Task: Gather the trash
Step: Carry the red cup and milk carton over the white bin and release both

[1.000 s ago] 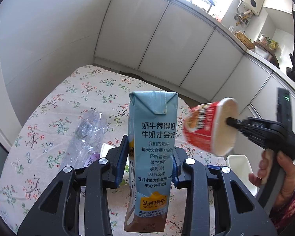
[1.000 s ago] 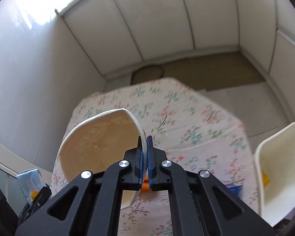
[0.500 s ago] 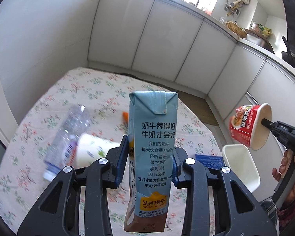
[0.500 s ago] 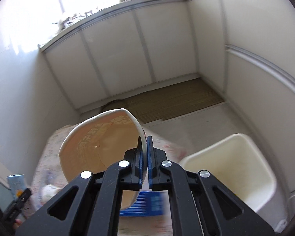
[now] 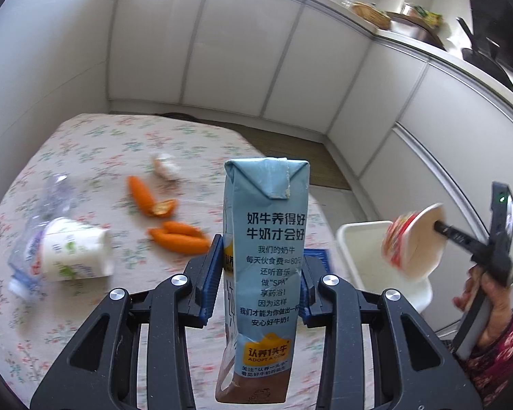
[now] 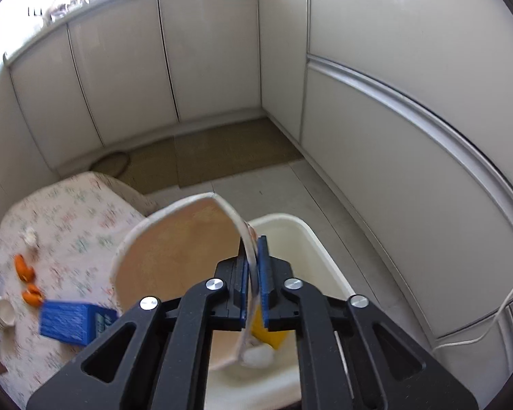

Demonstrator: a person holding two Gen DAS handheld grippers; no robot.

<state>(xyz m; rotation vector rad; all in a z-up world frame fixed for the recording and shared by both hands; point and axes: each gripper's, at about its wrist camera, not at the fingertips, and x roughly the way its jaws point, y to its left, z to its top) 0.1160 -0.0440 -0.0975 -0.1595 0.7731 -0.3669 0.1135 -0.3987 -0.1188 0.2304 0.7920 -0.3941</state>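
Note:
My left gripper [image 5: 258, 263] is shut on a tall light-blue milk carton [image 5: 266, 256], held upright above the table. A red and white noodle cup [image 5: 410, 242] hangs at the tip of my right gripper [image 5: 439, 225], over the white bin [image 5: 359, 253] beside the table. In the right wrist view the cup [image 6: 174, 256] tilts left, its rim between the blue pads of my right gripper [image 6: 253, 266]. Those jaws are opening, and a gap shows on both sides of the rim. The bin [image 6: 304, 239] lies right under the cup.
On the floral tablecloth [image 5: 85, 150] lie orange peels [image 5: 178, 239], a white yogurt cup [image 5: 75, 249], a crushed clear bottle [image 5: 48, 201], a crumpled tissue [image 5: 166, 169] and a blue box [image 6: 71, 321]. A yellow scrap [image 6: 270, 335] sits in the bin. White cabinets surround the floor.
Both grippers have swung right, from over the table toward the bin. The right gripper's pads, shut tight on the cup's rim before, now stand slightly apart, and the cup leans further.

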